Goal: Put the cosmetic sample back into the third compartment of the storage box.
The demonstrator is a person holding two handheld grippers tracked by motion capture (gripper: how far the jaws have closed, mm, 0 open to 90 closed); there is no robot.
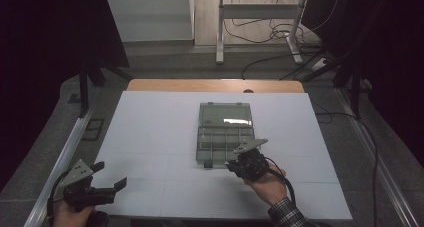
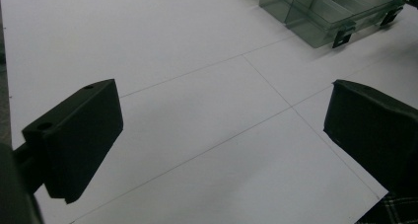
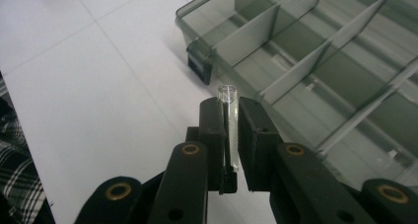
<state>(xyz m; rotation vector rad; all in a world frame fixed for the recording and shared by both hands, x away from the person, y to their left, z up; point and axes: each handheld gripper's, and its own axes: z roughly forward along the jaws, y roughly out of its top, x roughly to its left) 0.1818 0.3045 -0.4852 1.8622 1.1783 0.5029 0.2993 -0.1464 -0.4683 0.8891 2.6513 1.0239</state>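
Tube (image 3: 228, 125) pinched upright in the right gripper (image 3: 229, 135) over the compartment box (image 1: 223, 137) (lid open); next, lower it in. Left gripper (image 1: 107, 177) idles, jaws spread.

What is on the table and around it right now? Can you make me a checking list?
Surface: white board marked with thin grid lines, lying on a wooden table.
Job's things: smoky clear compartment box with its lid open at mid-board; small clear glass tube, upright.
Clutter: nothing seen.
Grippers: left claw open, low over bare board at the near left corner; right claw shut on the tube at the box's near edge.
Cables: black cable trailing from the right claw; loose wires on the floor beyond.
Surroundings: dark curtains on both sides, white frame legs behind, grey floor.
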